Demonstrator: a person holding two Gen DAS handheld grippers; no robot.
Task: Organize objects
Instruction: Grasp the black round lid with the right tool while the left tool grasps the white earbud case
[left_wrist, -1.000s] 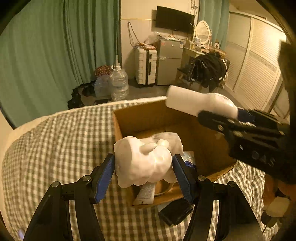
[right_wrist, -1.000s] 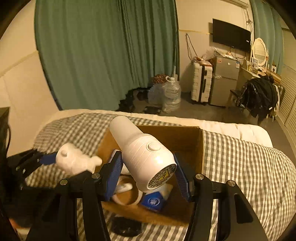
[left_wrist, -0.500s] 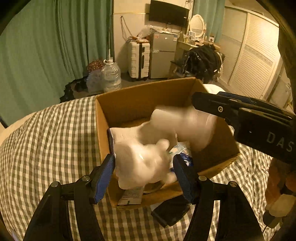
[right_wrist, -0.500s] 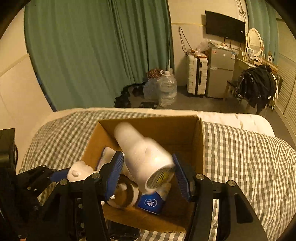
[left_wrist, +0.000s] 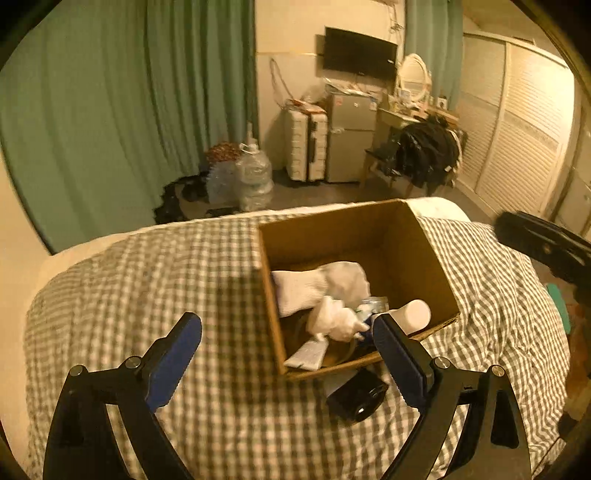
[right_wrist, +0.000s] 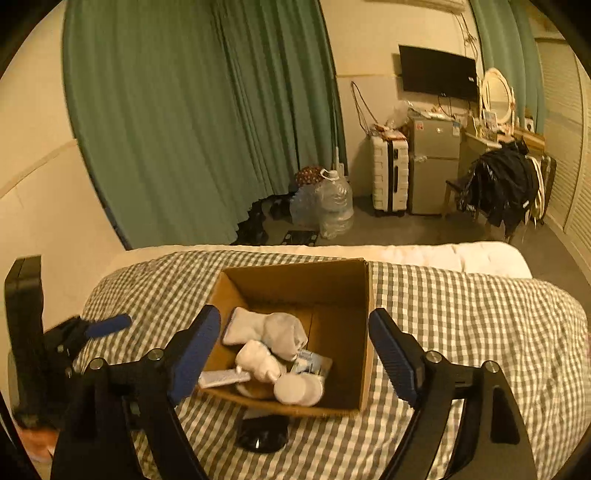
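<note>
**Letting go over the box, one item left outside it**

Spreading apart at this moment, both sets of fingers are empty: the left gripper has its blue pads opening wide with nothing between them, and the right gripper is opening too, with only air between its pads. Neither presses on anything.

The step in hand looks like the release at the end of a drop-off. The cardboard box sits on the checked bedspread, just ahead of and below both pairs of fingers. Inside it, seen between the right fingers, lie a white lumpy toy-like figure, a white cylinder on its side nearest the fingertips, a pale folded cloth farther in, a flat tube by the near wall, and a small blue-and-white packet. From the left wrist view the same figure and cylinder lie just beyond the right-hand finger.

A dark round-ended object lies on the bedspread outside the box, touching or just beside its near wall, close under the left gripper's right-hand finger. What it is cannot be told.

Judging from this, that dark object is the likely next pick. It calls for one gripper to come low in front of the box, straddle the object without catching the cardboard wall or the loose bedspread, close on it, then lift clear of the rim before releasing inside. The other gripper should stay aside to avoid crowding.
</note>
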